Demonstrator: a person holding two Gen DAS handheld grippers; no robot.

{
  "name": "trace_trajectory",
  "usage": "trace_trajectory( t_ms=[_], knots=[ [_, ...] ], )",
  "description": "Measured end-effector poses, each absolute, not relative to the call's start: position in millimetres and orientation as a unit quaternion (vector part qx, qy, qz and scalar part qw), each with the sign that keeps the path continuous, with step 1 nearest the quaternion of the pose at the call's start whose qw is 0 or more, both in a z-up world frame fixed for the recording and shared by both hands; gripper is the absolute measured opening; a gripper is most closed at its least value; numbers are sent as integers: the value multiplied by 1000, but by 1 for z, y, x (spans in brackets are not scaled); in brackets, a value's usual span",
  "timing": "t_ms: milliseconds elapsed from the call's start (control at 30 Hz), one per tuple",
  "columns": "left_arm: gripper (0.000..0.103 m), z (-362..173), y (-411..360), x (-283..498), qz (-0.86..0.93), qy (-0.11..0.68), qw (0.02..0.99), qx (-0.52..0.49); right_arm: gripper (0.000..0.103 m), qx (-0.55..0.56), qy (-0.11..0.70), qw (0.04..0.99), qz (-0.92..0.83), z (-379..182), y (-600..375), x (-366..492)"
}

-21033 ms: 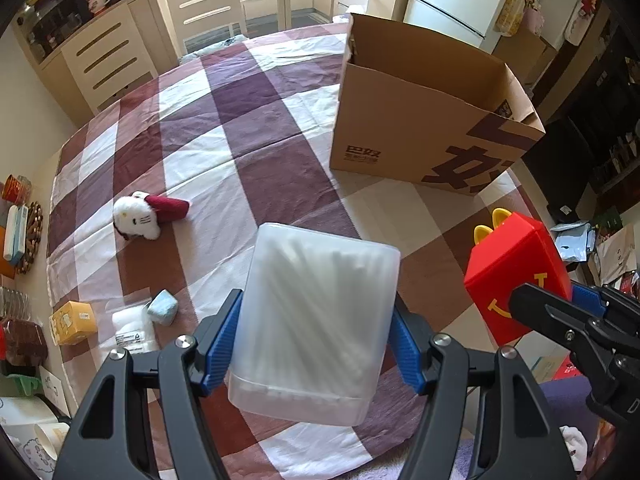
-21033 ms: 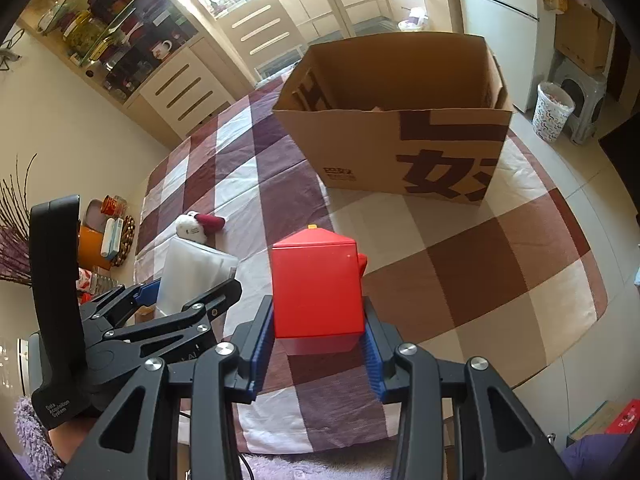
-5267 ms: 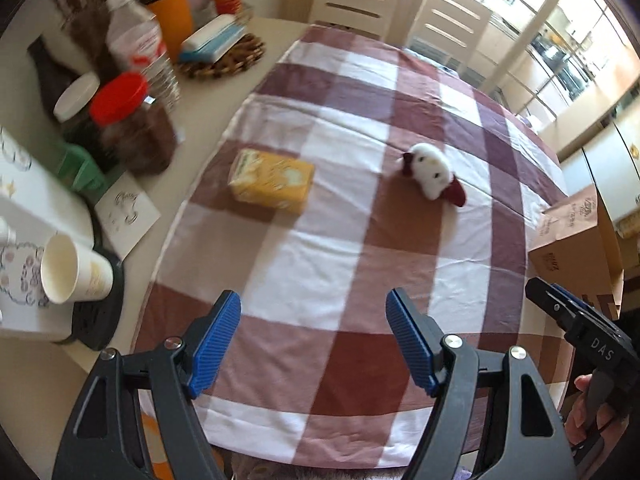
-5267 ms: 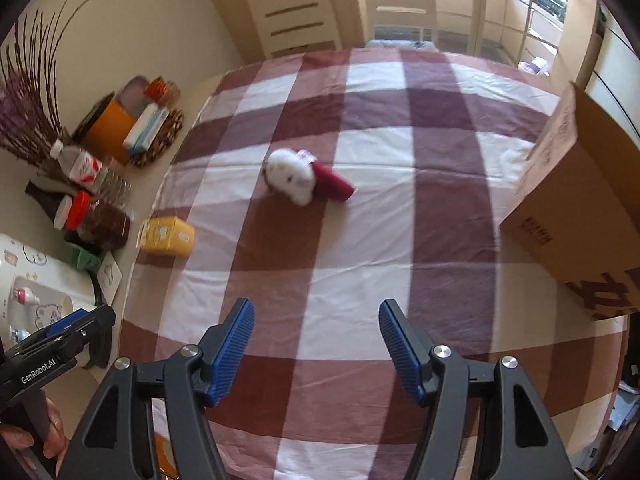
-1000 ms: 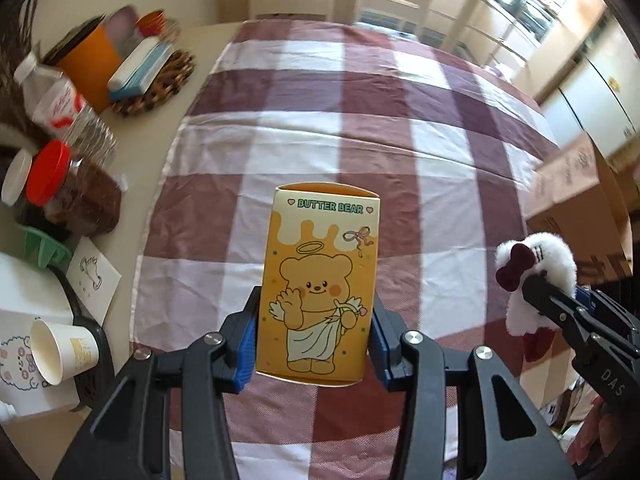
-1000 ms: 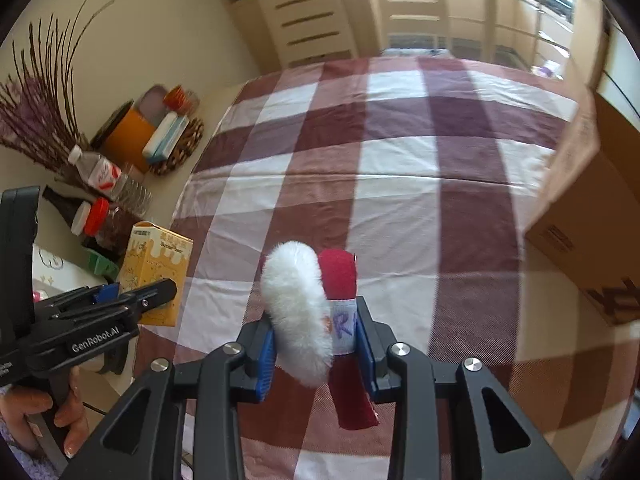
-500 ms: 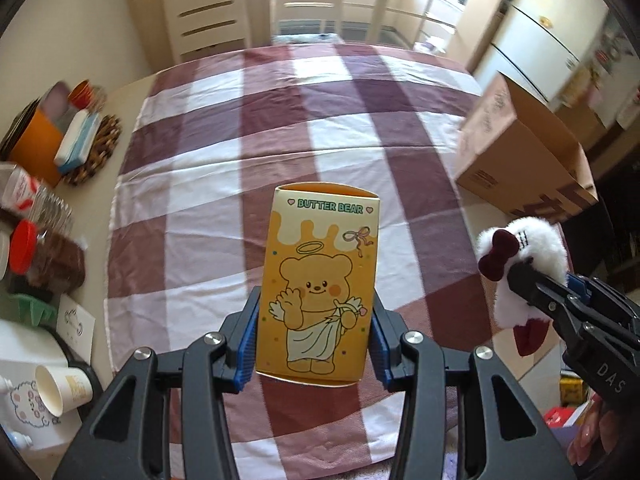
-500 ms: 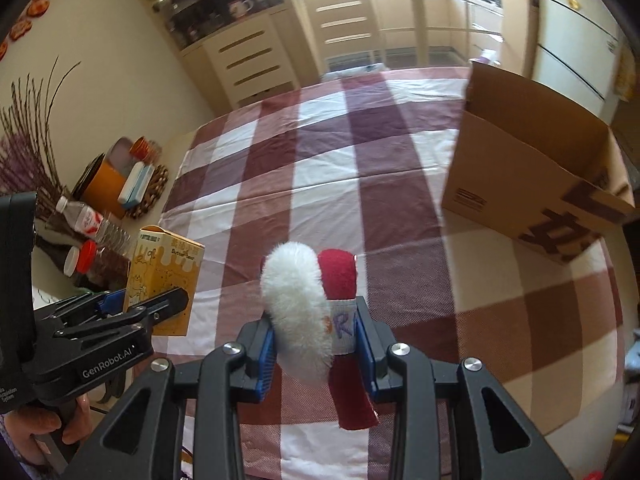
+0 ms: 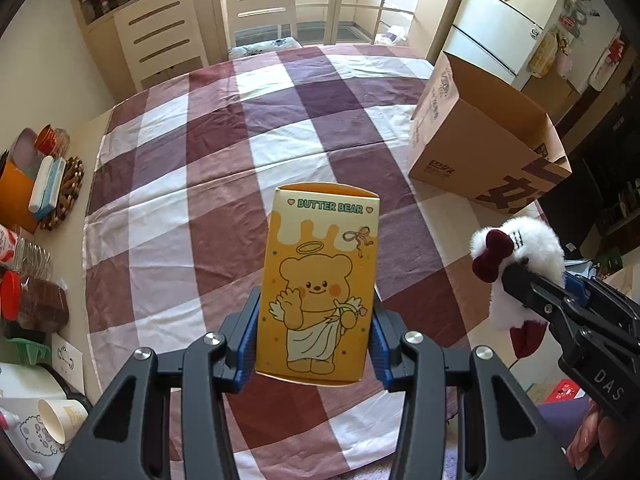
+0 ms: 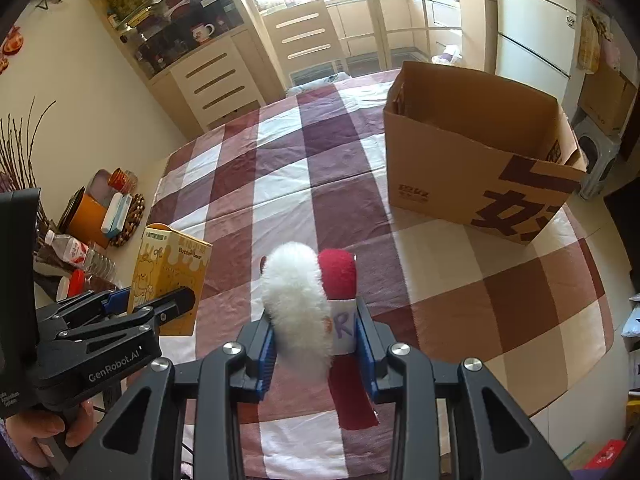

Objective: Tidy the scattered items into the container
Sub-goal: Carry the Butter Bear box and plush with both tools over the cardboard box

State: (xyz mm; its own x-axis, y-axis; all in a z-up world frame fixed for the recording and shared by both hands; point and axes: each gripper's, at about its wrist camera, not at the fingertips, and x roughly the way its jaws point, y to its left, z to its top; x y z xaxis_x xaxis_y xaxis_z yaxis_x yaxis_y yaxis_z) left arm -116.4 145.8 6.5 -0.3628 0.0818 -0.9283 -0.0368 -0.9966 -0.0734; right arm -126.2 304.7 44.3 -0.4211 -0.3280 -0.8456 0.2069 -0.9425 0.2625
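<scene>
My left gripper is shut on a yellow Butter Bear box, held upright above the near part of the checked table. The same box shows at the left of the right wrist view, in the left gripper. My right gripper is shut on a white and red plush toy; the toy also appears at the right of the left wrist view, in the right gripper. An open cardboard box stands on the table's far right, also visible as the cardboard box. Its inside is hidden.
A purple and white checked cloth covers the table. Along the left edge stand bottles and jars, an orange container, a woven mat and a paper cup. A chair and drawers stand beyond the far edge.
Both grippers have swung right with their loads and rolled; the cardboard box has come further into both views, and the left clutter has slid toward the frame edge.
</scene>
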Motion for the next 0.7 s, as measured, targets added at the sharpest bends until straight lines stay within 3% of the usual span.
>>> trace_trajectory(
  t_ms=[700],
  knots=[
    [47,-9,247,-164,813,-20,18,-582,34,534,-61,182,-824,31,400,-190]
  ],
)
